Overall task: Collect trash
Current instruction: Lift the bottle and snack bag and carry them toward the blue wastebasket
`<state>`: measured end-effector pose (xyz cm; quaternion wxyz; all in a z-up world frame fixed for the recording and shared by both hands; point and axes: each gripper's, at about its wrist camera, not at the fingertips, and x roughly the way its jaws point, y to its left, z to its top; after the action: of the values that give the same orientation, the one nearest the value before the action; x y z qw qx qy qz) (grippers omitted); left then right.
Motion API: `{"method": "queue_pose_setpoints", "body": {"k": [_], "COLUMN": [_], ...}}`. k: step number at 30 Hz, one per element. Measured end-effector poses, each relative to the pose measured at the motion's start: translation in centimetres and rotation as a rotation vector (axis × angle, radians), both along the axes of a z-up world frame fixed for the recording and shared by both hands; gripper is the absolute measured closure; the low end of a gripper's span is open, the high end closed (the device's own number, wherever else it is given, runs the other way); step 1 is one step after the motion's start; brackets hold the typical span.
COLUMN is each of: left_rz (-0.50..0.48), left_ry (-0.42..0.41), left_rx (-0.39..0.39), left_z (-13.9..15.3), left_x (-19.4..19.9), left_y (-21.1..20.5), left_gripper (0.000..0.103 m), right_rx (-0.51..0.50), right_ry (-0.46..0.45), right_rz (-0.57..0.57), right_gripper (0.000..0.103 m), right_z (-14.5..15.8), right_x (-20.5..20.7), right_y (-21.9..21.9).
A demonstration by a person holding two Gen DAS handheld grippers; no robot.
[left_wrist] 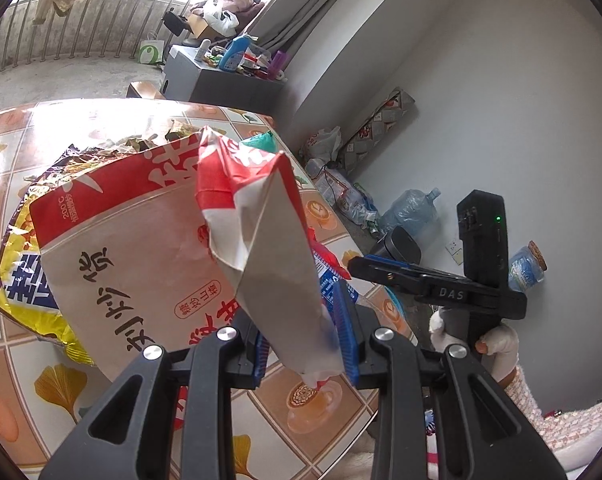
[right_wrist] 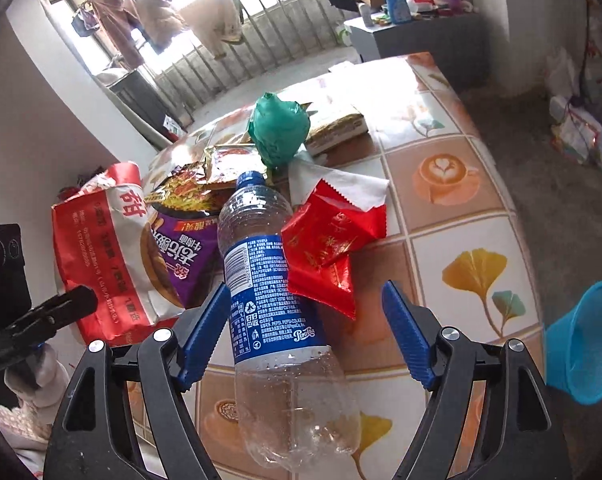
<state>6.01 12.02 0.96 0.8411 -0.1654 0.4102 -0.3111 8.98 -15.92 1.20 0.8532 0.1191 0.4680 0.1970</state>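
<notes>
Trash covers the table: left hand-held gripper pinches a paper bag (red-white); right hand-held gripper gapes around a bottle.

1. Daylight pours through a barred window at twelve o'clock, with clothes hanging before it.
2. Plain pale walls close the room at two o'clock.
3. The bare grey concrete floor runs along three o'clock.
4. A cluttered grey cabinet stands at twelve o'clock.
5. The table wears a tile-patterned cloth.
</notes>
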Motion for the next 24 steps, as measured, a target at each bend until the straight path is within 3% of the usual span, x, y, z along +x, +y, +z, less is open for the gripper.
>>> {"method": "queue_pose_setpoints", "body": {"k": [3, 8, 24], "left_rz": [0.001, 0.006, 0.045], "left_ry": [0.001, 0.012, 0.014], "left_rx": [0.003, 0.001, -0.022], "left_z": [-0.2, -0.5, -0.4], "left_x": [0.3, 0.4, -0.2], "left_y": [0.0, -0.2, 0.9], "left_gripper": [0.075, 0.075, 0.075], "right_rx": [0.029, -0.025, -0.151], "right_ry": [-0.021, 0.004, 0.120], "right_rz": [0.082, 0.190, 0.283], "right_gripper": [0.029, 0.030, 0.030], "right_z": [1.2, 0.8, -2.5], "right_x": [-0.9, -1.3, 2.4], "right_y": [1.0, 4.1, 8.6]}}
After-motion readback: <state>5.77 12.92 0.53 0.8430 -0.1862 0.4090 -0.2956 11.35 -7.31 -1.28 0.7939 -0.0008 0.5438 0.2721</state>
